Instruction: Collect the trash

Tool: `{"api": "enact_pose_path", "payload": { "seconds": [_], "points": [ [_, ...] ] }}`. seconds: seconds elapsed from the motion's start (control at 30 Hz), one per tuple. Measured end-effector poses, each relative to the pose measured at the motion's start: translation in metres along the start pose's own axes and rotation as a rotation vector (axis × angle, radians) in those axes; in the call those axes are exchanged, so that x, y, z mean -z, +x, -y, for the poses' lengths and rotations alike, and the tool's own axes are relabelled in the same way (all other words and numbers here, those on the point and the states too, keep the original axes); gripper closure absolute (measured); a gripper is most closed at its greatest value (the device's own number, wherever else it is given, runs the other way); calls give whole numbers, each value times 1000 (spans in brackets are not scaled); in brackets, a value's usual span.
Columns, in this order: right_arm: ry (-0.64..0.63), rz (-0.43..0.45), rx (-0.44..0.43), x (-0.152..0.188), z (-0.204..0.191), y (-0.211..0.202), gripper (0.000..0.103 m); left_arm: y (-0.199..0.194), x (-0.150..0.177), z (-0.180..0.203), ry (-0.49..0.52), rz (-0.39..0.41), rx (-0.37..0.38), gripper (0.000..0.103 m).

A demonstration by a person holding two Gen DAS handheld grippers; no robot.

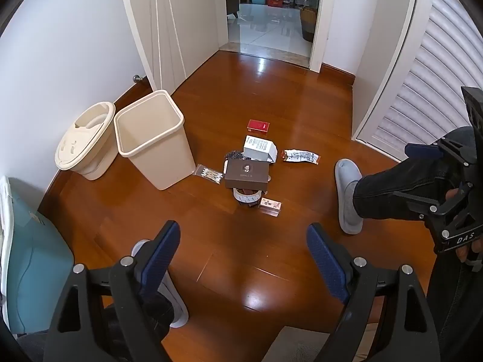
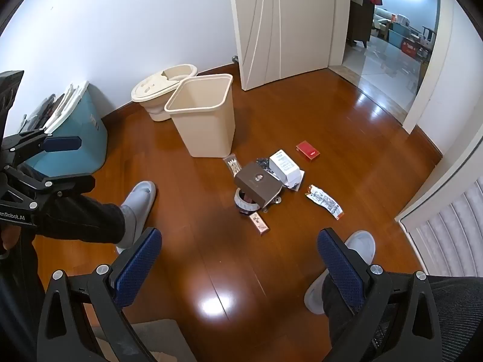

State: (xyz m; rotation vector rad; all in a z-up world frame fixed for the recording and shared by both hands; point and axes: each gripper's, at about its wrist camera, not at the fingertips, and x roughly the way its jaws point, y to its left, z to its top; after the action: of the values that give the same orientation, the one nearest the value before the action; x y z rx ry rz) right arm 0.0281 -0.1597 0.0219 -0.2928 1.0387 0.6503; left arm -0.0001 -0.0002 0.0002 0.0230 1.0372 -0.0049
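A heap of trash lies on the wooden floor: a brown box [image 1: 247, 175] [image 2: 256, 187] resting on a roll of tape [image 1: 246, 196] [image 2: 243, 202], a white box [image 1: 259, 148] [image 2: 283, 166], a red packet [image 1: 258, 126] [image 2: 308, 150], a crumpled wrapper [image 1: 300, 156] [image 2: 324, 201], a bag of cotton swabs [image 1: 209, 174] [image 2: 233, 165] and a small pink box [image 1: 270, 204] [image 2: 259, 223]. An empty beige bin [image 1: 154, 141] [image 2: 203, 114] stands left of the heap. My left gripper [image 1: 243, 256] and right gripper [image 2: 240, 259] hang open above the floor, short of the heap, nothing between the fingers.
The bin's lid unit [image 1: 86, 141] [image 2: 164, 92] sits behind the bin. A blue storage box [image 1: 33, 268] [image 2: 75, 132] stands at the left wall. The person's slippered feet [image 1: 347, 196] [image 2: 137, 208] flank the grippers. An open door [image 2: 283, 27] leads to a tiled room; a louvred door [image 1: 428, 90] is at right.
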Motion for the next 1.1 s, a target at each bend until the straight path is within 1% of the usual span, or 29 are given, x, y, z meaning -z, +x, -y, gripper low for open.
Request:
{"api": "enact_pose_path", "payload": {
  "seconds": [0.3,0.33,1.1],
  "points": [
    [2,5,1,1,2,-6,0,-2,-3,2,-3,-9,1,17],
    [-4,-7,7,0,0,0,0,0,-1,0,-5,-9,3,17],
    [-5,-13,4,2,-7,3,0,4,2,2,-10,-19,1,17]
  ]
}}
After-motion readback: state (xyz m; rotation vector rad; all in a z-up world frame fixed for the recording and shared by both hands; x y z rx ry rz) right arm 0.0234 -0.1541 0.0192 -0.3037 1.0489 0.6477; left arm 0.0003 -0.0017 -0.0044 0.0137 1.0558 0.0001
